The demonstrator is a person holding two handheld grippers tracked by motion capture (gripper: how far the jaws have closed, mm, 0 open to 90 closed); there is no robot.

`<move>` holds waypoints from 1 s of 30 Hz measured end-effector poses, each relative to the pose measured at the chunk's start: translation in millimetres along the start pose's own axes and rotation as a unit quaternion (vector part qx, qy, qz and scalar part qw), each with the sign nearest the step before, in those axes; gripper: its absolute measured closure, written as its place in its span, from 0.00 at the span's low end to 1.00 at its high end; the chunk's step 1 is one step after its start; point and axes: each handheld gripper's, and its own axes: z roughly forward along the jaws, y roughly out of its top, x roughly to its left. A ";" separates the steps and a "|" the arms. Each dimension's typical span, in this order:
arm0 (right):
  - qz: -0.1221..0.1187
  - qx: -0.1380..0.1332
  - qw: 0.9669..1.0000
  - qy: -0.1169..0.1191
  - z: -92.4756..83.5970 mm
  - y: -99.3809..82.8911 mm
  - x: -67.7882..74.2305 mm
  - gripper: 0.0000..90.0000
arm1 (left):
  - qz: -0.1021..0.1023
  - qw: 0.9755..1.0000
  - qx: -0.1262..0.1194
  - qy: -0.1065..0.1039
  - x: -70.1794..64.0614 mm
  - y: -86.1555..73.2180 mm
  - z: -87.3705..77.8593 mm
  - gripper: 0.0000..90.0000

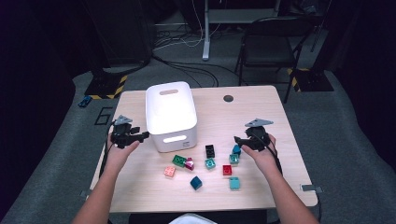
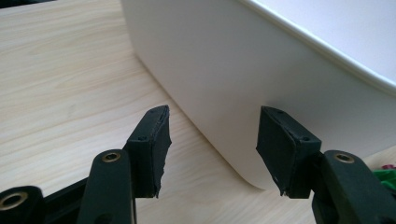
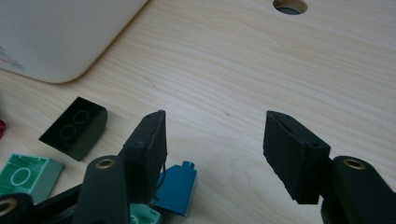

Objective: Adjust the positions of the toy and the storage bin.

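A white bin point(image 1: 170, 116) stands on the wooden table point(image 1: 261, 112). Several toy bricks lie in front of it, among them a black one point(image 1: 210, 150), a green one point(image 1: 179, 160), a red one point(image 1: 227, 170) and a blue one point(image 1: 236, 150). My left gripper point(image 1: 140, 136) is open beside the bin's left wall; in the left gripper view the bin point(image 2: 243, 70) sits just past my empty left gripper point(image 2: 212, 114). My right gripper point(image 1: 239, 141) is open and empty. In the right gripper view my right gripper point(image 3: 215, 116) hovers over bare wood, with the blue brick point(image 3: 177, 186) by its left jaw and the black brick point(image 3: 74, 127) farther left.
A cable hole point(image 1: 228, 98) sits in the table behind the right hand. A pink brick point(image 1: 170, 171), a dark teal brick point(image 1: 196, 182) and a light teal brick point(image 1: 234, 183) lie nearer the front edge. A black chair point(image 1: 271, 42) stands beyond the table.
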 end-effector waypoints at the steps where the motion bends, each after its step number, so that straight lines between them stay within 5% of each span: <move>1: 0.002 0.000 1.000 0.001 0.2 1.6 1.2 0.44 | 0.002 1.000 0.002 -0.010 -5.1 2.6 3.7 0.49; 14: 0.003 -0.020 1.000 0.015 -3.4 24.8 10.9 0.43 | 0.033 0.997 0.003 -0.063 -41.2 21.5 33.8 0.48; 20: 0.009 -0.039 0.999 0.015 0.4 49.6 20.0 0.42 | 0.057 0.993 -0.002 -0.107 -66.7 40.1 52.3 0.48; 23: 0.018 -0.042 0.999 0.017 2.2 56.6 19.9 0.42 | 0.056 0.992 -0.004 -0.111 -70.1 45.2 57.8 0.47; 30: 0.036 -0.053 0.998 0.000 12.9 86.9 28.0 0.39 | 0.058 0.995 0.008 -0.085 -67.4 47.2 59.8 0.46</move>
